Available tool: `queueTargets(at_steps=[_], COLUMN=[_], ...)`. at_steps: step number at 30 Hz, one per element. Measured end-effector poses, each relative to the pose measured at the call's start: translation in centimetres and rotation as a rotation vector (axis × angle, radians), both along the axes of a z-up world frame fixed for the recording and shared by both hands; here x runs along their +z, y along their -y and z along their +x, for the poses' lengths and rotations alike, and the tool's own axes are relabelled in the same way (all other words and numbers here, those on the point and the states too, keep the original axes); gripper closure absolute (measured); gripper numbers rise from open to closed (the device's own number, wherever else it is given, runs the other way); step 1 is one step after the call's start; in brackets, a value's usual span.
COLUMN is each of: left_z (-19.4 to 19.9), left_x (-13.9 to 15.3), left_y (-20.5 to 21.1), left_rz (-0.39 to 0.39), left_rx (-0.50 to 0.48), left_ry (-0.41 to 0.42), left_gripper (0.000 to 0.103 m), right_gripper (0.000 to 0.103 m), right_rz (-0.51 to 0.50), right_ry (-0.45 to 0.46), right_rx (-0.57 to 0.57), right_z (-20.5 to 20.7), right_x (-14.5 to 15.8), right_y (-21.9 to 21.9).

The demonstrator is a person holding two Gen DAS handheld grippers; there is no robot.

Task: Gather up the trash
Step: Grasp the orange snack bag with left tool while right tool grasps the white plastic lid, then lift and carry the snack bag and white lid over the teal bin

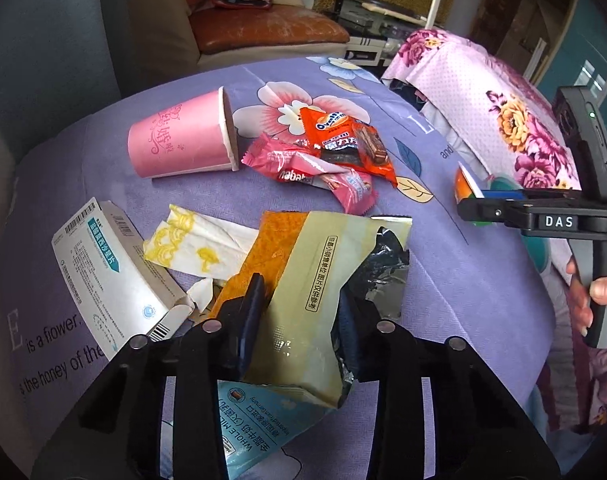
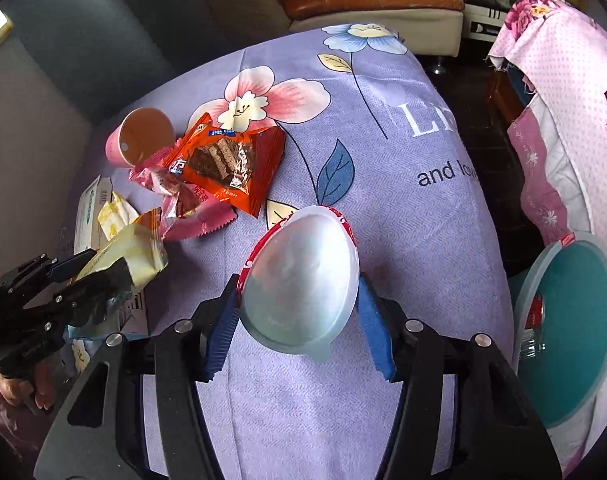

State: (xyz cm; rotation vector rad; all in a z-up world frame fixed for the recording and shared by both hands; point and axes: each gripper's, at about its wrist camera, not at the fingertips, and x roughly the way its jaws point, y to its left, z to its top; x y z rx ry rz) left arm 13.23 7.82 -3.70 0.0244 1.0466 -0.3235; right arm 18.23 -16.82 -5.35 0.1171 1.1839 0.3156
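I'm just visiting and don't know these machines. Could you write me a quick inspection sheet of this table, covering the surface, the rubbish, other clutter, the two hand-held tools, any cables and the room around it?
Surface: purple floral cloth covers the table.
Job's things: pink paper cup on its side; orange snack wrapper overlapping a pink wrapper; medicine box; crumpled tissue; yellow foil bag; blue milk carton under it; plastic cup lid.
Clutter: nothing seen beyond the rubbish.
Grippers: left tool closed on the foil bag; right tool straddles the lid, contact unclear.
Cables: nothing seen.
Surroundings: teal bin beside the table, sofa behind, pink floral cover at right.
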Motion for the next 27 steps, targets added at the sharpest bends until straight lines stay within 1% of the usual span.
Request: queueTargets(at_steps=[2,7,10,14,16,21,22,24,26,27], left_z=[-0.3,-1.0,-1.5,-2.1,-2.5,-3.4,-3.5,-3.5,-3.6,-3.7], left_x=[0.3,1.2,1.8,2.7,2.8,1.0,0.6,0.0,-0.3,-0.3], left_y=[0.1,0.9,1.6,3.3,4.7,9.0,9.6,10.5,11.0,11.2], left_rz=[-0.004,-0.026,-0.051,-0.095,-0.100,-0.087,-0.092,-0.102,-0.089,-0.076], left_rx=[0.022,0.065,0.071,0.041,0.018,-0.041,-0.048,-0.056,-0.053,-0.053], left_ry=[-0.005,-0.004,-0.005,-0.005,-0.007,-0.038,-0.047,-0.065,-0.061,-0.050], left_gripper=[0.072,0.072,0.072,0.072,0.072,0.071,0.067,0.056,0.024,0.018], right_gripper=[0.049,0.049,0.049,0.049,0.049,0.049,0.049,0.049,0.049,0.049], right_rz=[0.008,0.031,0.037,0.059,0.070,0.085,0.088,0.093,0.098,0.101], right_ry=[0.013,0.035,0.048,0.059,0.066,0.065,0.063,0.060,0.057,0.056], right_rx=[-0.004,-0.017,-0.030,-0.055,-0.071,-0.109,-0.116,-0.130,-0.140,-0.144], right_z=[-1.0,-3.6,-4.9,-6.3,-6.9,-8.1,-8.3,-8.7,-9.2,-9.3], right_x=[0.7,2.1,2.7,3.3,3.5,3.4,3.3,3.2,3.0,2.9], right_y=[0.5,2.0,3.2,4.7,5.7,7.7,8.2,9.0,9.7,10.0])
